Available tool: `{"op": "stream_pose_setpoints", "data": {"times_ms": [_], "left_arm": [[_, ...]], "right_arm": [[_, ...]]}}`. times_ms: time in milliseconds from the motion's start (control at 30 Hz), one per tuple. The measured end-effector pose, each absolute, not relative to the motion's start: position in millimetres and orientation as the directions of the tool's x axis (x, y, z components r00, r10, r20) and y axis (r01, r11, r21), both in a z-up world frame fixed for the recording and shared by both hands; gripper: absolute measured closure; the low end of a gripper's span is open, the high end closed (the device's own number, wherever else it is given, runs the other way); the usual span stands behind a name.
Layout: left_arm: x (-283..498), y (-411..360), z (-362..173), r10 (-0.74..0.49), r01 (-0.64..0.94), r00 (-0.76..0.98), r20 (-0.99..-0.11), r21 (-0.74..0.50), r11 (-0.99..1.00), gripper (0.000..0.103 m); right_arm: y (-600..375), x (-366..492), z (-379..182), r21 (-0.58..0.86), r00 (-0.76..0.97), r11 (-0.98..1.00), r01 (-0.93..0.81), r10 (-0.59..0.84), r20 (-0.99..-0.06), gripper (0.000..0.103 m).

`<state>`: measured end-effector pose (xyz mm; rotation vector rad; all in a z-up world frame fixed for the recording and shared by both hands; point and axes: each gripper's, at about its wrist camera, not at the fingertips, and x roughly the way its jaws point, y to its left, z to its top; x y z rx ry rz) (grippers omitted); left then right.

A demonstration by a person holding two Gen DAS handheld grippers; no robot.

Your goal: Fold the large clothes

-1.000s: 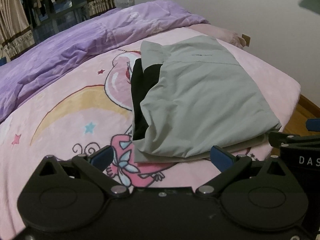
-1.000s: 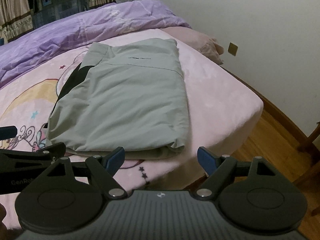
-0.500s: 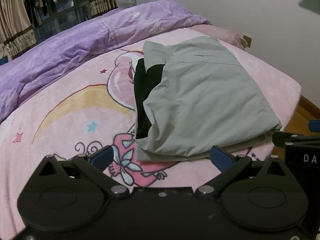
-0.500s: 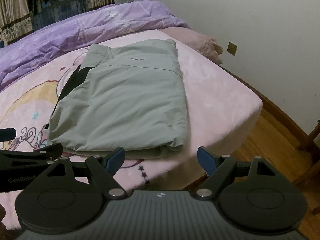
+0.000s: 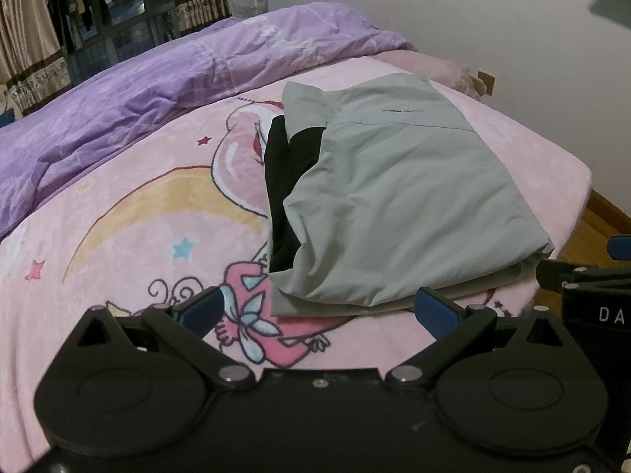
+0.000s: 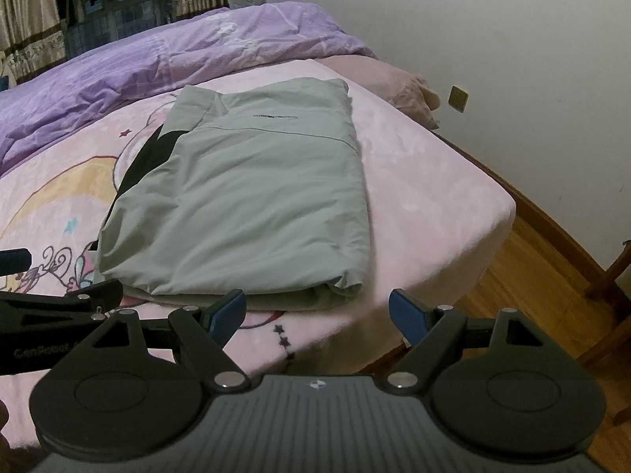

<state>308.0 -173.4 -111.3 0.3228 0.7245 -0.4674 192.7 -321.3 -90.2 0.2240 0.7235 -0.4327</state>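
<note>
A grey-green garment (image 5: 402, 197) lies folded into a thick rectangle on the pink cartoon bed sheet (image 5: 150, 213), near the bed's right corner. A black inner layer (image 5: 284, 181) shows at its left side. It also shows in the right wrist view (image 6: 252, 197). My left gripper (image 5: 319, 309) is open and empty, just short of the garment's near edge. My right gripper (image 6: 317, 309) is open and empty, at the garment's near right corner by the bed edge. Each gripper shows at the edge of the other's view.
A crumpled purple duvet (image 5: 130, 90) lies across the far left of the bed. A pink pillow (image 6: 398, 86) sits at the far corner by the white wall (image 6: 512, 59). Wooden floor (image 6: 524, 276) lies right of the bed. Curtains (image 5: 27, 39) hang behind.
Both grippers have drawn back slightly from the folded garment and stay open. The garment has not moved.
</note>
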Motion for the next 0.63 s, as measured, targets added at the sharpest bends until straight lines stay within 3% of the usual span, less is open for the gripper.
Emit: {"op": "stream_pose_setpoints", "data": {"times_ms": [633], "left_arm": [[300.5, -172.4, -107.0, -0.314, 0.529, 0.667, -0.676, 0.132, 0.838, 0.000]], "right_arm": [[-312.9, 188.5, -87.7, 0.040, 0.667, 0.894, 0.447, -0.303, -0.681, 0.007]]}}
